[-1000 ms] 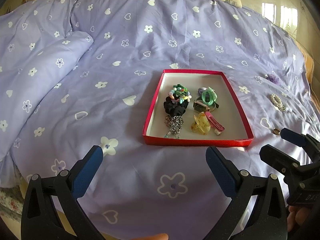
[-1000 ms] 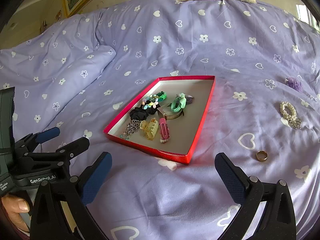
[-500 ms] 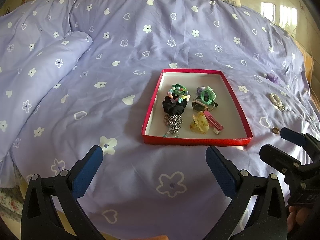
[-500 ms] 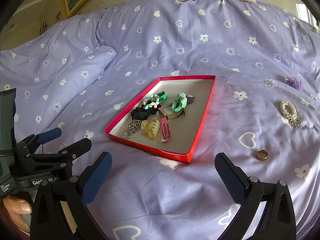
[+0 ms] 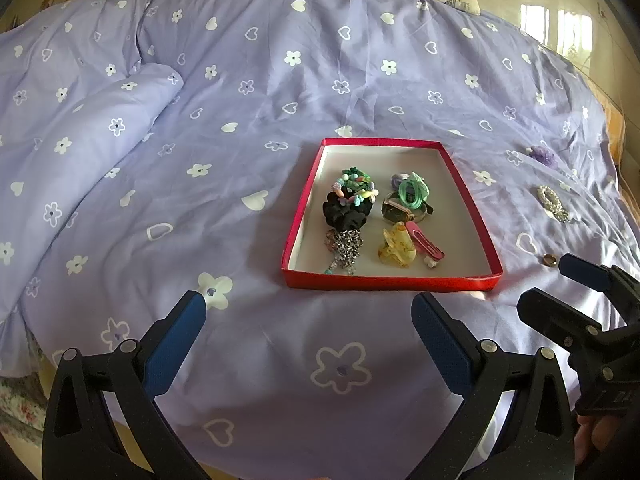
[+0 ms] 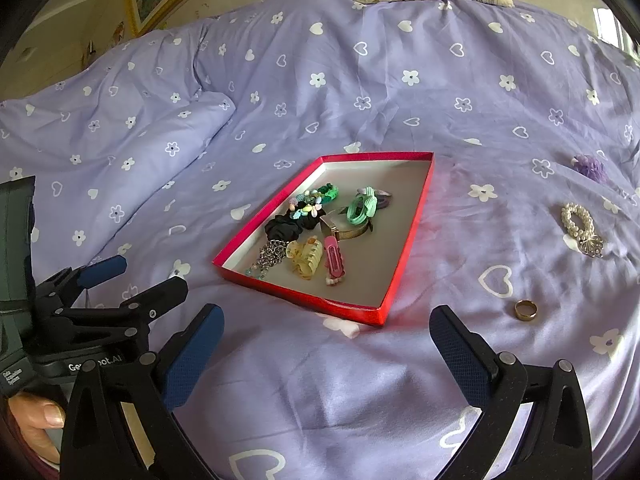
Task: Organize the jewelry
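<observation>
We see the red tray (image 6: 404, 248) on the purple bed cover (image 5: 280, 80) with most of the jewelry already in it: a beaded bracelet (image 5: 356, 188), a black scrunchie (image 5: 346, 214), a chain piece (image 5: 344, 246), a yellow claw clip (image 5: 396, 246), a pink hair clip (image 5: 424, 242), a watch (image 5: 400, 211) and green hair ties (image 5: 414, 192). Over the last second almost nothing has changed: the tray sits a touch lower in the left wrist view, and no piece has shifted, so we judge this a pause between pickups.

Three pieces lie loose on the cover right of the tray: a gold ring (image 6: 525, 309) nearest, a pearl bracelet (image 6: 580, 230) farther off, and a purple scrunchie (image 6: 588, 168) farthest. These remain to be sorted.

The right claw (image 6: 324, 344) hovers with its fingers wide apart, holding nothing, near the tray's near corner, the ring just to its right. The left claw (image 5: 308, 328) is likewise spread and empty, before the tray's near wall.

The tray's right half is bare, and the cover around the loose pieces is open. The bed's right edge lies beyond the scrunchie.
</observation>
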`<act>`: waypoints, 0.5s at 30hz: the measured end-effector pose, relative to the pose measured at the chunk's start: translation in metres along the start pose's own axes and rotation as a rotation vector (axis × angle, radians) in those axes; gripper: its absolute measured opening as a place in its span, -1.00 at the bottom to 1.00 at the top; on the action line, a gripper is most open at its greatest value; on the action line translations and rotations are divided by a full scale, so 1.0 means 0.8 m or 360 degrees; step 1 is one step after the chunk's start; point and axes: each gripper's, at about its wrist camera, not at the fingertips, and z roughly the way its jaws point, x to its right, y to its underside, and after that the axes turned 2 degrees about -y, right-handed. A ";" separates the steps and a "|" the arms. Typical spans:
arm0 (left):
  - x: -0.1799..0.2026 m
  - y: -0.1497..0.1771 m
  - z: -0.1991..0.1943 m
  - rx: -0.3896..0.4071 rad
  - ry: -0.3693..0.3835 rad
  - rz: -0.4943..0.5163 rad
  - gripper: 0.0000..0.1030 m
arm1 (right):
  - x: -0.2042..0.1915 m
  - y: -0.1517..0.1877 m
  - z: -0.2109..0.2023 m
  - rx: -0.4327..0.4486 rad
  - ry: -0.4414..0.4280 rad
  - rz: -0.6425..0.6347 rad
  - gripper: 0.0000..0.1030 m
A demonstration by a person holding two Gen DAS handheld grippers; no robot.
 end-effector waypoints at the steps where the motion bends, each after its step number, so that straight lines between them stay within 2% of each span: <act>1: 0.000 0.000 0.000 0.0001 0.0000 -0.0001 1.00 | 0.000 0.000 0.000 0.0000 -0.0001 0.0001 1.00; 15: 0.002 0.000 0.000 0.0006 -0.0002 -0.0003 1.00 | -0.001 -0.002 -0.003 0.0007 -0.0005 0.0009 1.00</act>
